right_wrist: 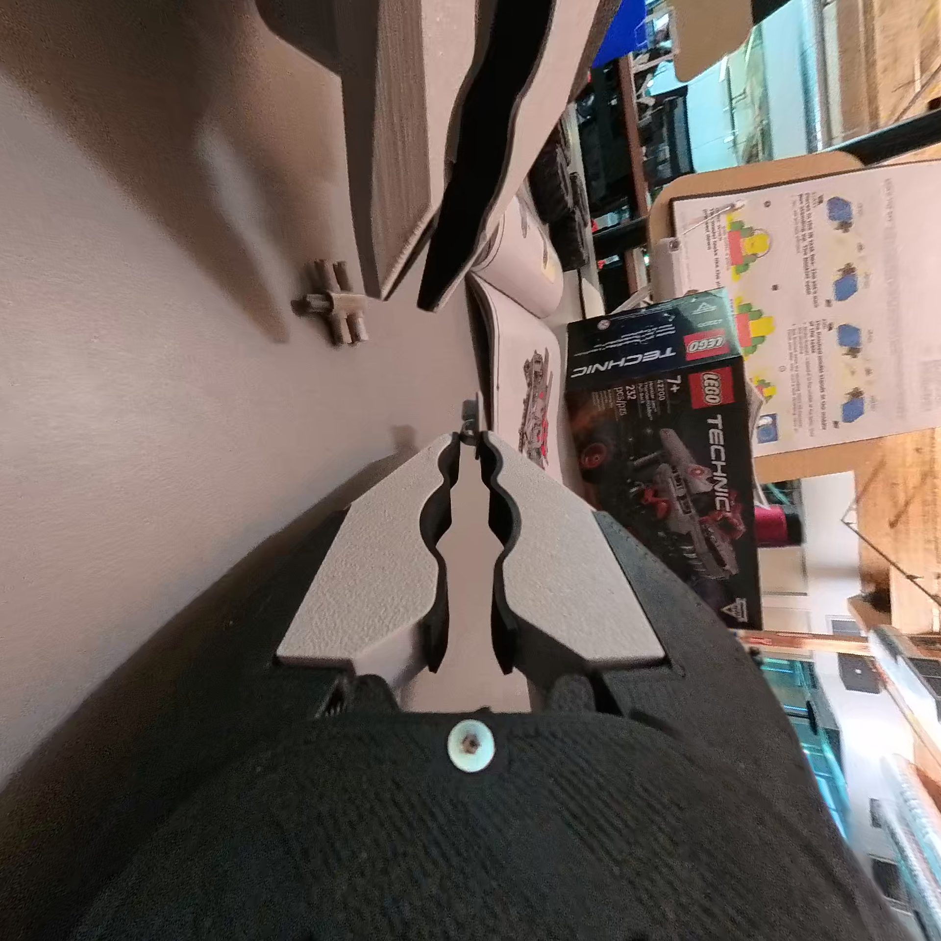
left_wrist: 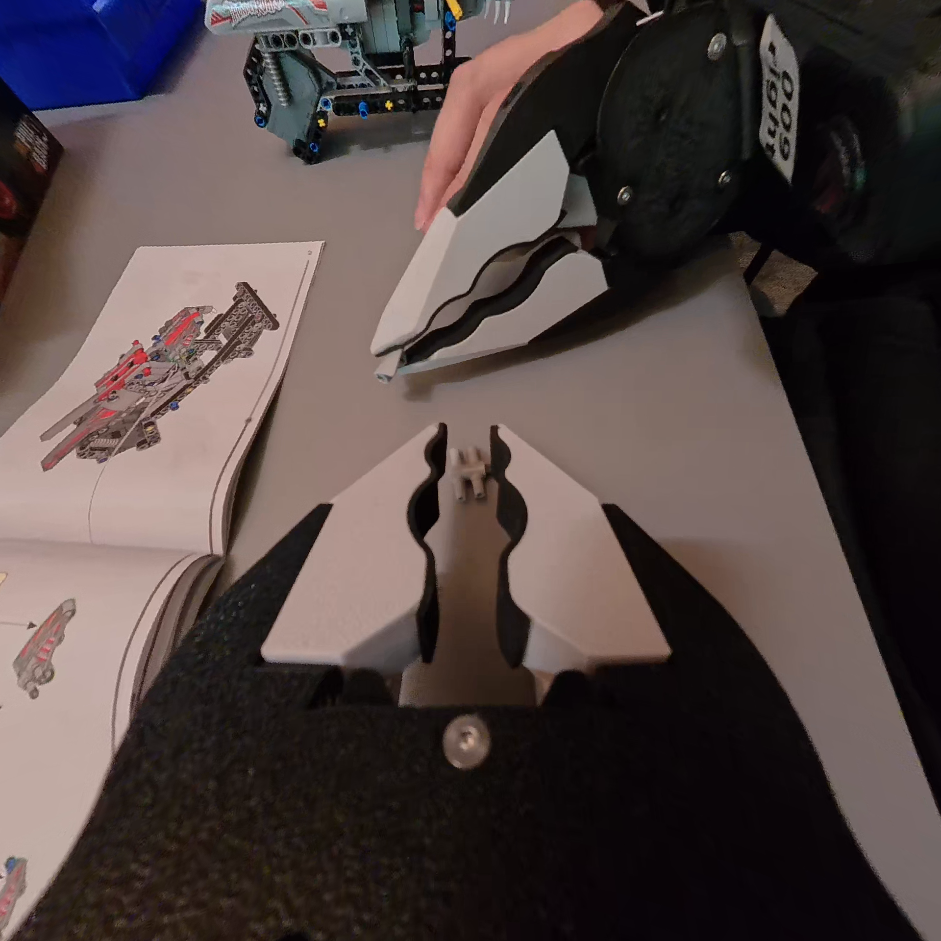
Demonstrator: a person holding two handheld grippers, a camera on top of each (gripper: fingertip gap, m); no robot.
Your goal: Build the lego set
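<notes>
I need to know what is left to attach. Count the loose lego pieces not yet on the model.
2. A small light grey cross-shaped connector lies on the grey table between the left gripper fingertips; a small grey pin is pinched by the right gripper. Others may be hidden.

Mostly matt plastic and paper on my feeds.
I see grainy black gripper [left_wrist: 468, 438] bodies, smooth grey fingers [left_wrist: 356, 550], a shiny metal screw [left_wrist: 466, 739], a paper manual [left_wrist: 153, 407], a glossy cardboard box [right_wrist: 662, 458], a smooth matt table [left_wrist: 585, 407].

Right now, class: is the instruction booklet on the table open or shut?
Open. The instruction booklet lies spread flat on the grey table, printed pages facing up, beside the left gripper.
</notes>
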